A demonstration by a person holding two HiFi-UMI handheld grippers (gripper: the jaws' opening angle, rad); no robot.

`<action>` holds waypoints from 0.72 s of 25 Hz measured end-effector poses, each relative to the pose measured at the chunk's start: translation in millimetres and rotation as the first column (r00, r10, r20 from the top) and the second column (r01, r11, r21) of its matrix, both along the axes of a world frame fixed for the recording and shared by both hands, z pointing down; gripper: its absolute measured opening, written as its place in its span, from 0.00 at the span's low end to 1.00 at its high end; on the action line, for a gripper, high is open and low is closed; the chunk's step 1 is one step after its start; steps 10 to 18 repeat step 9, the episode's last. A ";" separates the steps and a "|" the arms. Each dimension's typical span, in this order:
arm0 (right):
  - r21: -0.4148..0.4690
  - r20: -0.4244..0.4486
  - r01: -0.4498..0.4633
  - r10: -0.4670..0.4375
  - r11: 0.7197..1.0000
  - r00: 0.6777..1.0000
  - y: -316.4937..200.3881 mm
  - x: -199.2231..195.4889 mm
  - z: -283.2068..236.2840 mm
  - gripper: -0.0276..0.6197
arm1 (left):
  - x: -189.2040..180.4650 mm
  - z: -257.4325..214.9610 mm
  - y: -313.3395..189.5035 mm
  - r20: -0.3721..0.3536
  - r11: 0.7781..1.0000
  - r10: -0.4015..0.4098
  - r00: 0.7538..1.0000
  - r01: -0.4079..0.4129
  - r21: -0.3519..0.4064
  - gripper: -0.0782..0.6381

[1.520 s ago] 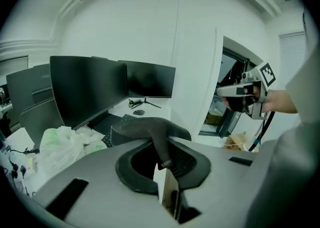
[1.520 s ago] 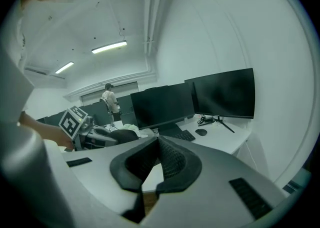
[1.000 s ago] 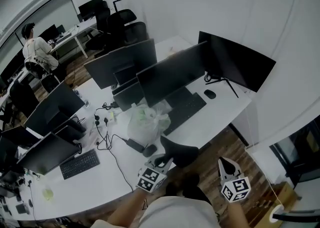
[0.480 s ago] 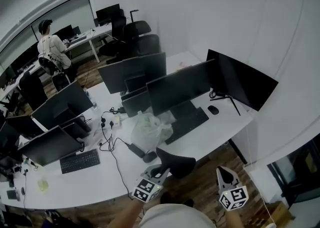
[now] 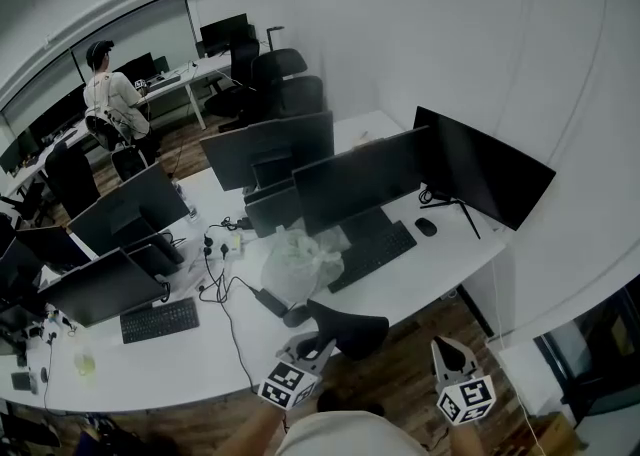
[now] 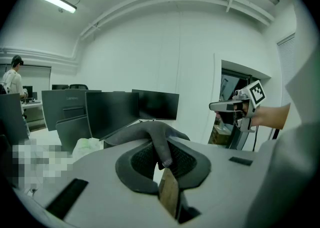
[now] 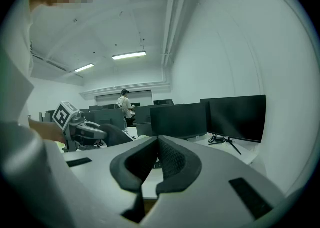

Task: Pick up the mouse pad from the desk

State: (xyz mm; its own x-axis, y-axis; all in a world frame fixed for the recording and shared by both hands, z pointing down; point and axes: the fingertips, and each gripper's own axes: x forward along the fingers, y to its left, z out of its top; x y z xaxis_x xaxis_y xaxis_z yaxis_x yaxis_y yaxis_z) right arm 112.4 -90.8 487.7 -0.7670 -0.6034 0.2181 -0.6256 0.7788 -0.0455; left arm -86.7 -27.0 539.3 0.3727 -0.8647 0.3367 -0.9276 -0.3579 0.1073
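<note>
Mouse pad (image 5: 350, 329) was up and clear of the surface (image 5: 430, 279), pinched in the left tool (image 5: 315, 342). It hung out past the near edge, partly above the wooden floor (image 5: 415, 359). In the left gripper view the jaws were closed on one edge of it. The dark sheet curled up out of them and flopped forward over the tips, and you could see straight away what sort of thing it was. I judged it soft and floppy, with no stiffness to speak of, and light enough for a single pinch to carry. It had a cloth-like look, so it probably would not slide between the pads. It should not break if dropped either.

The grip sat right at the rim, which left most of the pad dangling free. A hold a little deeper in from the edge would likely steady it. Any swing could send the loose end flapping towards the white plastic bag (image 5: 298, 262) or the cables (image 5: 222, 289).

The right tool (image 5: 445, 346) sat low on the other side, well apart from the pad. Its jaws were together at the tips with nothing between them, and beyond them lay only the monitors (image 7: 237, 117) and bare surface.
</note>
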 end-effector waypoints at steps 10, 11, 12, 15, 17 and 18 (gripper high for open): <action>0.009 0.007 0.019 -0.019 1.000 1.000 -6.3 2.1 -0.7 0.06 | 4.4 -2.6 -3.8 0.006 1.000 -0.007 1.000 0.007 0.004 0.17; 0.009 0.007 0.019 -0.019 1.000 1.000 -6.3 2.1 -0.7 0.06 | 4.4 -2.6 -3.8 0.006 1.000 -0.007 1.000 0.007 0.004 0.17; 0.009 0.007 0.019 -0.019 1.000 1.000 -6.3 2.1 -0.7 0.06 | 4.4 -2.6 -3.8 0.006 1.000 -0.007 1.000 0.007 0.004 0.17; 0.009 0.007 0.019 -0.019 1.000 1.000 -6.3 2.1 -0.7 0.06 | 4.4 -2.6 -3.8 0.006 1.000 -0.007 1.000 0.007 0.004 0.17; 0.009 0.007 0.019 -0.019 1.000 1.000 -6.3 2.1 -0.7 0.06 | 4.4 -2.6 -3.8 0.006 1.000 -0.007 1.000 0.007 0.004 0.17; 0.009 0.007 0.019 -0.019 1.000 1.000 -6.3 2.1 -0.7 0.06 | 4.4 -2.6 -3.8 0.006 1.000 -0.007 1.000 0.007 0.004 0.17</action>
